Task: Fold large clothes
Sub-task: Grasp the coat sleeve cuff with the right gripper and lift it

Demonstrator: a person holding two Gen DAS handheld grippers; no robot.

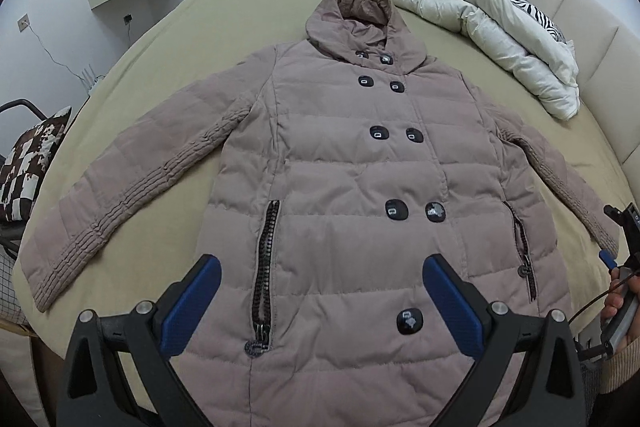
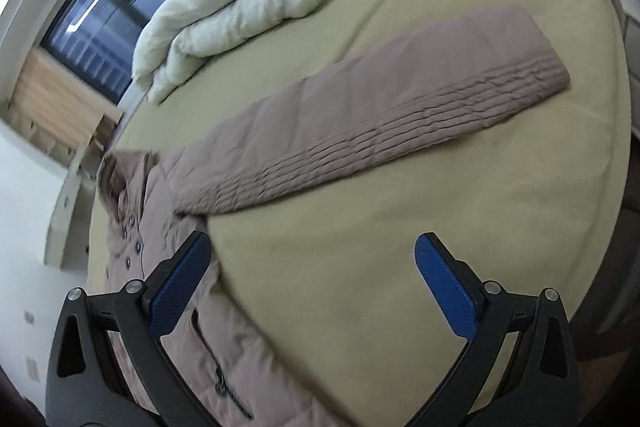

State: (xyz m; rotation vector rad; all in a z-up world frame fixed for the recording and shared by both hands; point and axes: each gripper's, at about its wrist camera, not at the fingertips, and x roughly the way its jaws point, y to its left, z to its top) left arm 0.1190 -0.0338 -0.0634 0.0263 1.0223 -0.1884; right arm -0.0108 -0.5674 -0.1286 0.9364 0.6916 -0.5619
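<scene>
A taupe hooded padded coat (image 1: 344,179) lies flat, face up, on the bed (image 1: 184,39), hood far, both sleeves spread out. It has dark double-row buttons and two zip pockets. My left gripper (image 1: 320,287) is open and empty, held above the coat's lower front. My right gripper (image 2: 312,267) is open and empty above the bed sheet (image 2: 400,235) just beside the coat's body, below its right sleeve (image 2: 392,115). The right gripper also shows at the right edge of the left wrist view (image 1: 624,247).
A rolled white duvet (image 1: 488,31) with a zebra-print pillow (image 1: 524,3) lies at the bed's far right, by the padded headboard (image 1: 592,39). A patterned cushion (image 1: 28,163) sits on a chair to the left. A wall shelf and window are beyond the bed.
</scene>
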